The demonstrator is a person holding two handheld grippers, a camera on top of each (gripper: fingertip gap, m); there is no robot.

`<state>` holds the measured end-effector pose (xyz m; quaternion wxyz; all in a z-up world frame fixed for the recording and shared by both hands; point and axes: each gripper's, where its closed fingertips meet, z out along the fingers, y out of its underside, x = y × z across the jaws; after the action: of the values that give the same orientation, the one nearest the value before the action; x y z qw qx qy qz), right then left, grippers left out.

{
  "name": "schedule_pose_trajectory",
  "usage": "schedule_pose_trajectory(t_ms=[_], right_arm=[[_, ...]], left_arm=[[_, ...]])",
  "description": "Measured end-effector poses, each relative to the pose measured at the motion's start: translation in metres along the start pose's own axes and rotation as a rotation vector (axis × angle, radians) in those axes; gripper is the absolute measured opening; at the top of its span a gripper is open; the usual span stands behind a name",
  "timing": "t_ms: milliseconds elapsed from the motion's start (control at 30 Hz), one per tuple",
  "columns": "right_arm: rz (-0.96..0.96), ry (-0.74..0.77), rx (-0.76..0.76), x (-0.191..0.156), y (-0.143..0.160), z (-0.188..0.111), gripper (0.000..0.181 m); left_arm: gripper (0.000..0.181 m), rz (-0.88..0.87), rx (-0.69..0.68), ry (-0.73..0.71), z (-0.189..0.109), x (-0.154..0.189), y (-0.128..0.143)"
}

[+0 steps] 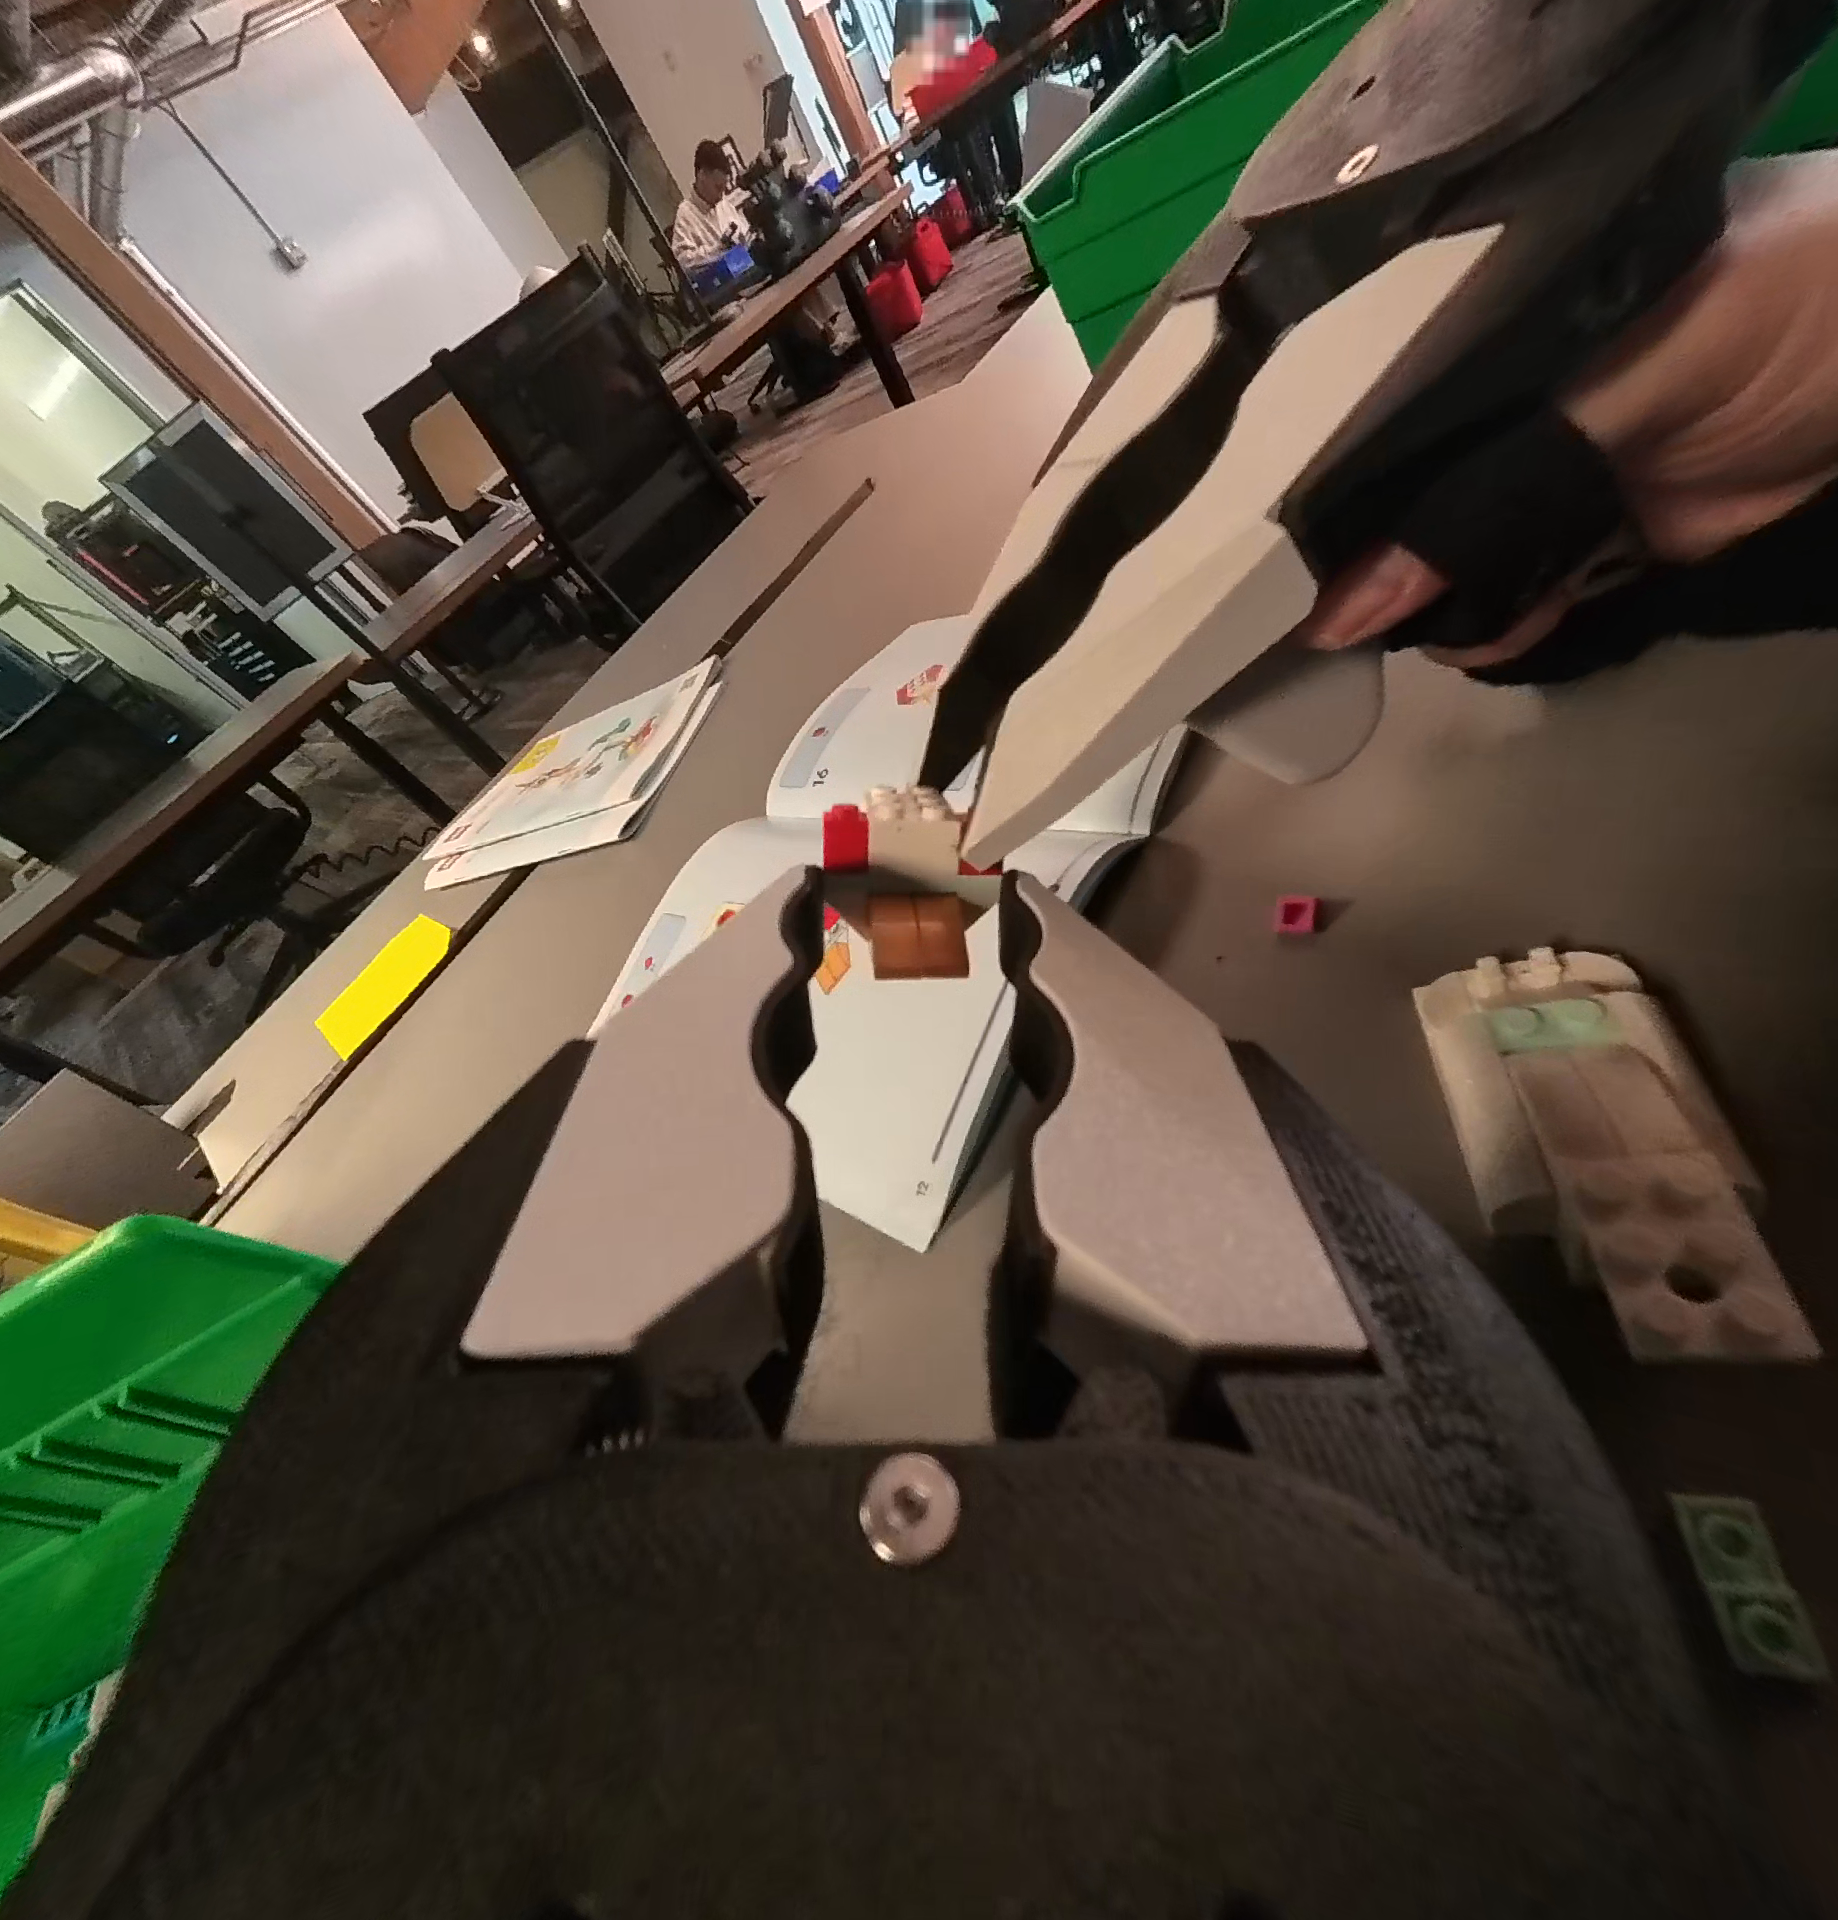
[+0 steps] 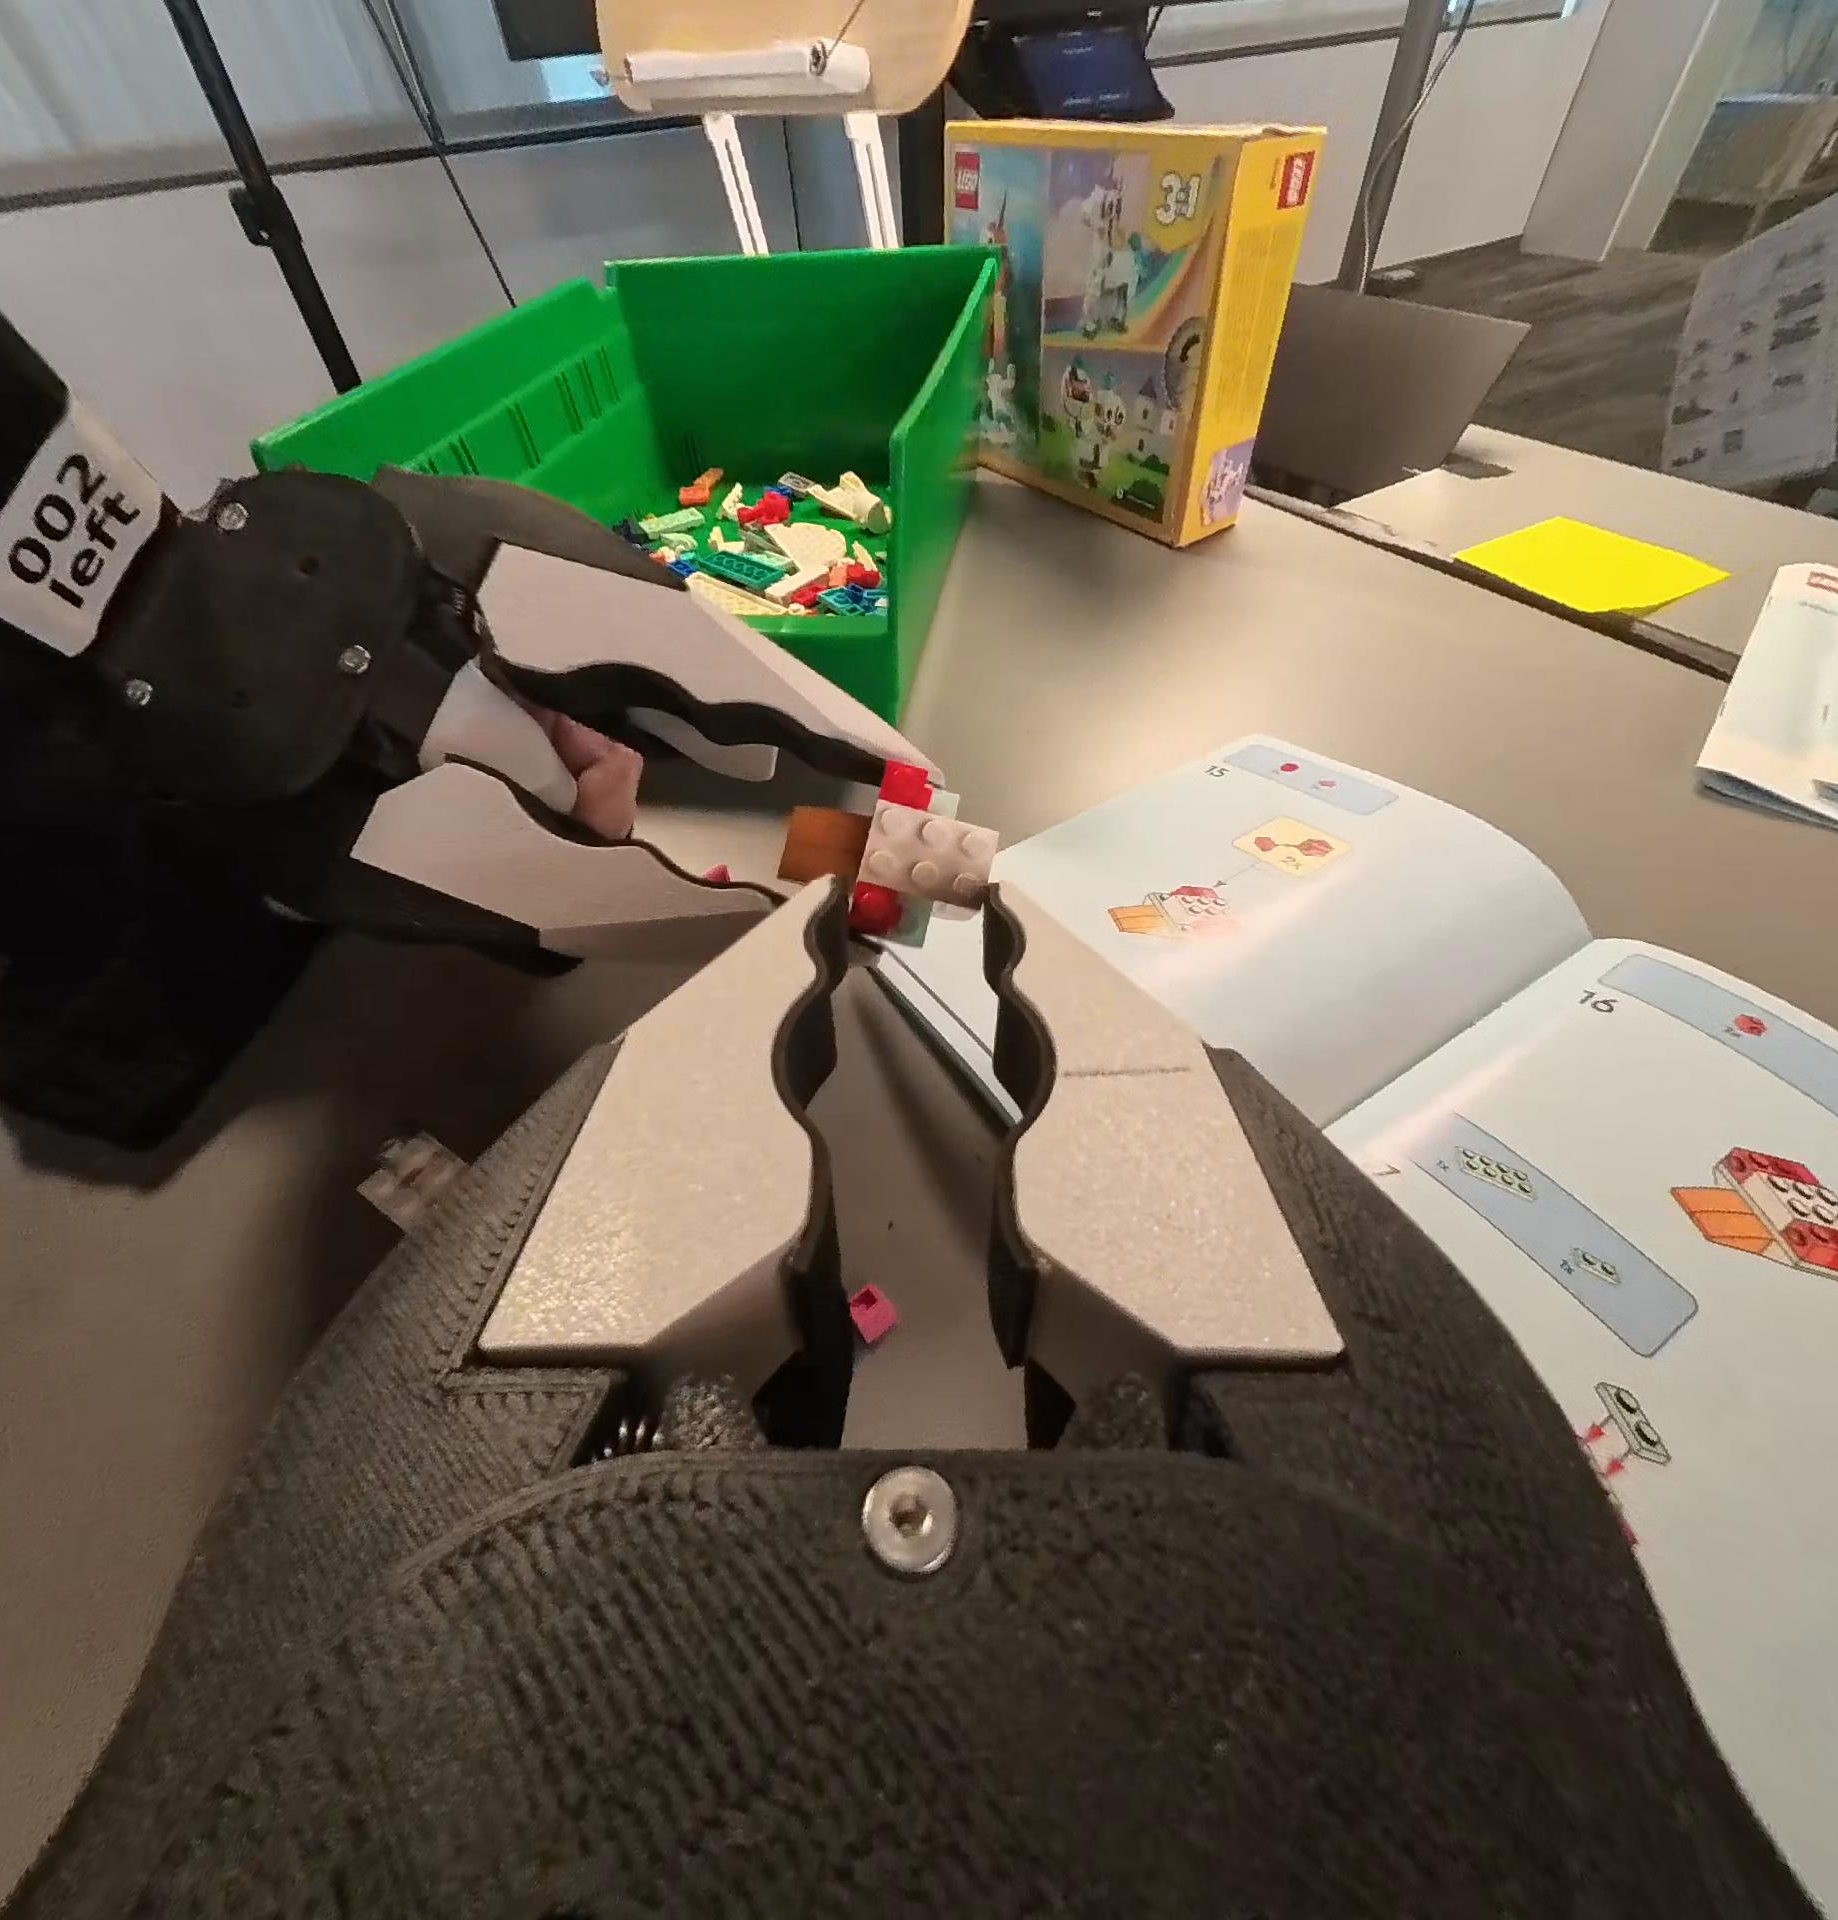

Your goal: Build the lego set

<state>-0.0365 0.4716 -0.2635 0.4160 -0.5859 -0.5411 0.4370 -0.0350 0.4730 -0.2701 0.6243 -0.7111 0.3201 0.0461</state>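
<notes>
A small brick assembly (image 1: 910, 862) of a white studded brick, red bricks and a brown piece hangs above the open instruction booklet (image 1: 894, 1122). My left gripper (image 1: 910, 883) is shut on it across the red bricks at its sides. My right gripper (image 1: 956, 805) comes in from the upper right, its tips on the white brick's end. In the right wrist view the assembly (image 2: 925, 852) sits at my right gripper's tips (image 2: 913, 894), with the narrow jaws either side of the white brick. The left gripper (image 2: 842, 831) clamps it from the left.
A green bin (image 2: 790, 364) with loose bricks (image 2: 780, 551) and the set's box (image 2: 1133, 322) stand behind. On the table lie a pink brick (image 1: 1299, 916), a white sub-build (image 1: 1580, 1122), a green plate (image 1: 1746, 1600), a second booklet (image 1: 582, 779) and a yellow note (image 1: 383, 982). Less than 4 cm separates the two grippers' tips.
</notes>
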Motion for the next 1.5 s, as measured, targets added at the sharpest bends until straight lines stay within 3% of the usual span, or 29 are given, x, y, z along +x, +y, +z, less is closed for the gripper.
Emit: schedule_pose_trajectory(t_ms=[200, 600, 733, 900, 1067, 1167, 1300, 1367, 1500], right_arm=[[0.004, -0.034, 0.02, -0.005, -0.003, -0.003, 0.005], [0.137, -0.148, -0.005, -0.01, 0.006, 0.001, 0.007], [-0.089, -0.107, -0.038, -0.001, 0.009, -0.008, 0.007], [-0.561, -0.048, -0.095, -0.004, 0.018, -0.016, 0.007], [-0.912, 0.024, -0.128, -0.015, 0.022, -0.013, 0.007], [-0.999, 0.026, -0.135, -0.021, 0.026, -0.011, 0.006], [-1.055, 0.017, -0.155, -0.024, 0.031, -0.009, 0.005], [-1.068, 0.015, -0.166, -0.025, 0.033, -0.009, 0.005], [-1.091, -0.004, -0.199, -0.023, 0.042, -0.008, 0.005]], left_arm=[[0.033, -0.039, -0.019, -0.013, 0.0, -0.008, 0.005], [0.033, -0.001, 0.02, 0.017, -0.001, -0.002, 0.0], [0.036, 0.05, 0.094, 0.151, -0.008, 0.008, -0.004], [0.063, 0.022, 0.114, 0.291, -0.016, 0.022, -0.005], [0.059, -0.074, 0.079, 0.334, -0.014, 0.023, -0.004], [0.046, -0.038, 0.132, 0.299, -0.018, 0.017, -0.011], [0.04, 0.161, 0.067, 0.291, -0.017, 0.028, 0.001], [0.026, 0.252, 0.03, 0.278, -0.015, 0.032, 0.008], [0.026, 0.258, -0.045, 0.283, -0.009, 0.036, 0.017]])
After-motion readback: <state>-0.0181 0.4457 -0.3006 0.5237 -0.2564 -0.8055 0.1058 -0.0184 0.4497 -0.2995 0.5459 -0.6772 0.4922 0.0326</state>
